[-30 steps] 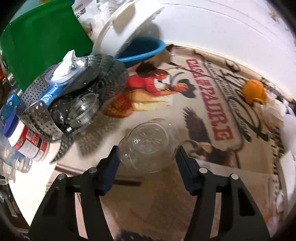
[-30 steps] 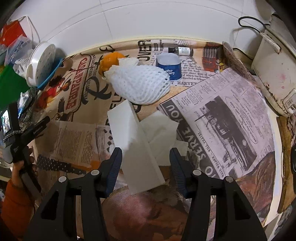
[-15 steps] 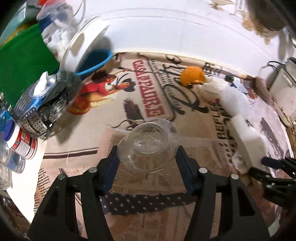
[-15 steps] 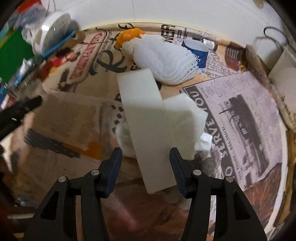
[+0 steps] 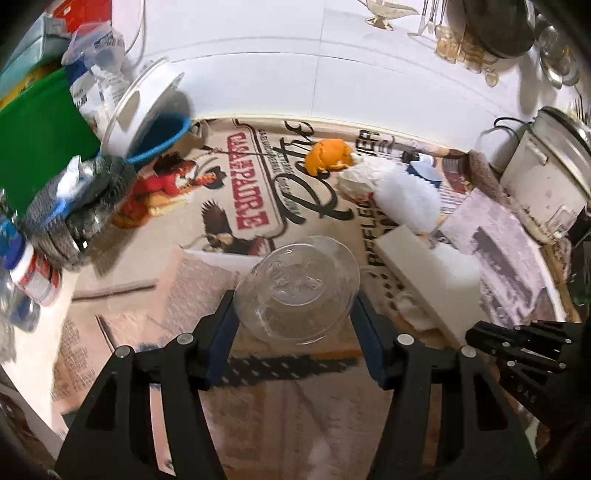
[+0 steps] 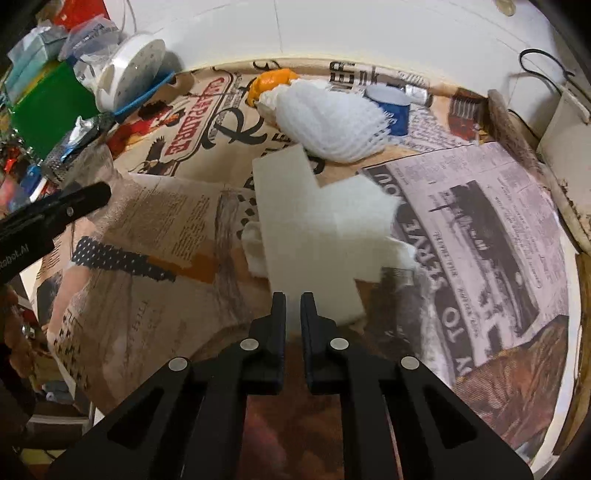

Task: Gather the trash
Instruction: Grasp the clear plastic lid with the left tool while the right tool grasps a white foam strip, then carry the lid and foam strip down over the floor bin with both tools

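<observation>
Bright indoor light, fisheye-bent edges, dark corners, slight motion blur

We list a home kitchen: rice cooker, hanging cutlery, steamer basket, newspaper-covered table, white tiled wall.

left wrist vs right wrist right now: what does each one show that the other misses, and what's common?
Left wrist only: the left gripper clamped on a clear plastic cup, and utensils hanging on the wall.

Right wrist only: the right gripper, whose jaws have just been closing, pinching the near end of the white foam slab; that contact is hidden from the left.

Both: the slab, the orange peel, the white foam net, the green board and the newspaper-covered counter.
</observation>
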`<control>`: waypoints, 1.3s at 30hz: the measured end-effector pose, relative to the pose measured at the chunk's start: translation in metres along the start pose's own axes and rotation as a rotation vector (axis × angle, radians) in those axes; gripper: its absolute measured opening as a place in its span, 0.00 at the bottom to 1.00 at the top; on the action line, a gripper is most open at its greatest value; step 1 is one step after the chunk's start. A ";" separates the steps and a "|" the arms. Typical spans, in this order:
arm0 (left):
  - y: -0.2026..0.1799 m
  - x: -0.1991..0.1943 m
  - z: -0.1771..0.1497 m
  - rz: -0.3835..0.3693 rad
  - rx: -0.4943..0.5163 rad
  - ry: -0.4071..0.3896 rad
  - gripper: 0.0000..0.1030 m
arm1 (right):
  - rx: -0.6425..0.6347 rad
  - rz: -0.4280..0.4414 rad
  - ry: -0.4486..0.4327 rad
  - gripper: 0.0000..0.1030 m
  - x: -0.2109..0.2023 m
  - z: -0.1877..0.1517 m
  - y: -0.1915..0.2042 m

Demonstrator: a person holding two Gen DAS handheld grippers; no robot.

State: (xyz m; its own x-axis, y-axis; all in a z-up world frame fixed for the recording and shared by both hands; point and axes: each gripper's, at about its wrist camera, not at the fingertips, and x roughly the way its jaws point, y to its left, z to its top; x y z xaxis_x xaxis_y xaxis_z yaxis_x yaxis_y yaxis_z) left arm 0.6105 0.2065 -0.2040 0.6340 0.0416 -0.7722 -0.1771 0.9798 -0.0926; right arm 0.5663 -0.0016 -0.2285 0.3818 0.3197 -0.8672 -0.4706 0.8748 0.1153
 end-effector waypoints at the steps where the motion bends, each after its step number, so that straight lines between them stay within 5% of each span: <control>1: -0.002 -0.002 -0.003 -0.001 -0.011 0.002 0.58 | -0.006 0.008 -0.012 0.21 -0.004 0.000 -0.004; 3: -0.005 -0.009 -0.011 0.006 -0.028 0.006 0.58 | -0.017 0.012 -0.046 0.51 -0.007 0.001 -0.007; 7: -0.007 -0.019 -0.022 -0.001 -0.038 0.020 0.58 | -0.035 0.022 -0.071 0.52 0.002 0.013 -0.008; 15: -0.006 -0.028 -0.030 -0.001 -0.017 0.012 0.58 | -0.030 0.054 0.021 0.52 0.030 0.013 0.003; 24: -0.006 -0.029 -0.029 0.007 -0.004 0.010 0.58 | -0.081 -0.058 0.001 0.50 0.035 0.007 0.021; 39: -0.053 -0.061 -0.031 -0.010 -0.024 -0.057 0.58 | -0.018 0.002 -0.132 0.49 -0.047 -0.026 -0.017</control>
State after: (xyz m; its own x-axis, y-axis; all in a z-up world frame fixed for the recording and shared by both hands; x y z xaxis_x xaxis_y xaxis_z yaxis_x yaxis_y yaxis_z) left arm 0.5583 0.1462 -0.1717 0.6778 0.0434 -0.7339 -0.1881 0.9753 -0.1160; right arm 0.5355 -0.0412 -0.2026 0.4817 0.3676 -0.7955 -0.4853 0.8678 0.1071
